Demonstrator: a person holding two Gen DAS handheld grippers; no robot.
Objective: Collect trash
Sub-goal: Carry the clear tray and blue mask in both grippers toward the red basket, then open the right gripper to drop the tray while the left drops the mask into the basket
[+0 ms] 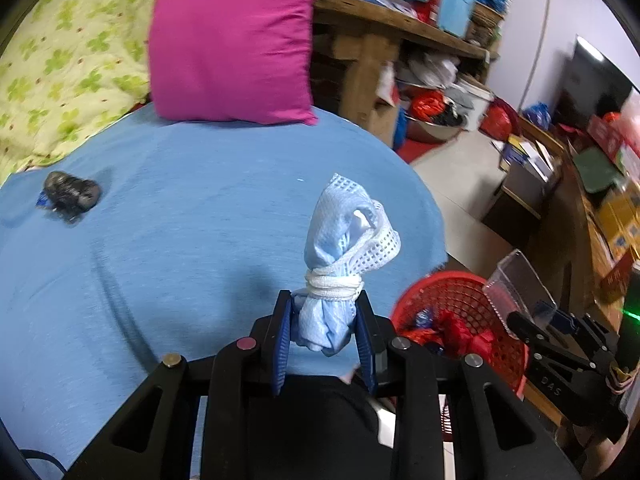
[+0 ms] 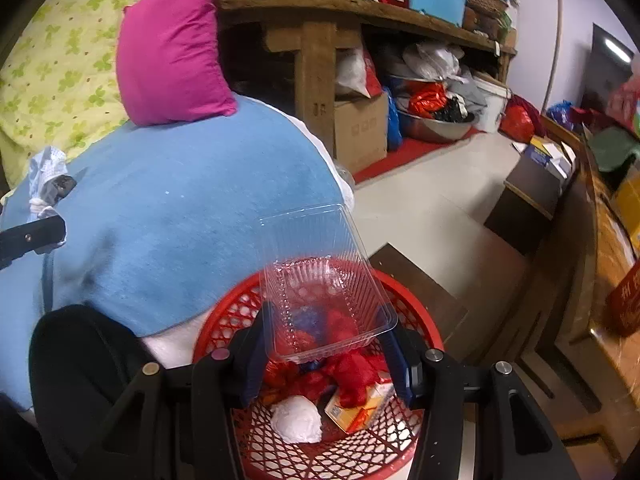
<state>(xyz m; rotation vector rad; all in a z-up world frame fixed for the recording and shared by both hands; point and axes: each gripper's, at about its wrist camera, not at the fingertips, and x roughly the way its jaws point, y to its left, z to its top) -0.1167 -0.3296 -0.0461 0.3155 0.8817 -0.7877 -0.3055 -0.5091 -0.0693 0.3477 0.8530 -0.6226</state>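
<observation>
Right hand-held gripper [image 2: 326,354] tilts down, clamping clear tray [image 2: 320,280] over red basket [image 2: 224,320].

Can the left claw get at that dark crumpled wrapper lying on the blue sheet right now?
Probably not yet. The path across the blue sheet to the dark wrapper looks free, but the left claw is shut on a bundled blue face mask, so it would likely need to drop that first.

Blue-sheeted bed [image 1: 180,240], magenta pillow [image 1: 232,40], cluttered wooden shelf [image 2: 360,12], pale floor [image 2: 432,200], possibly tiled.
</observation>
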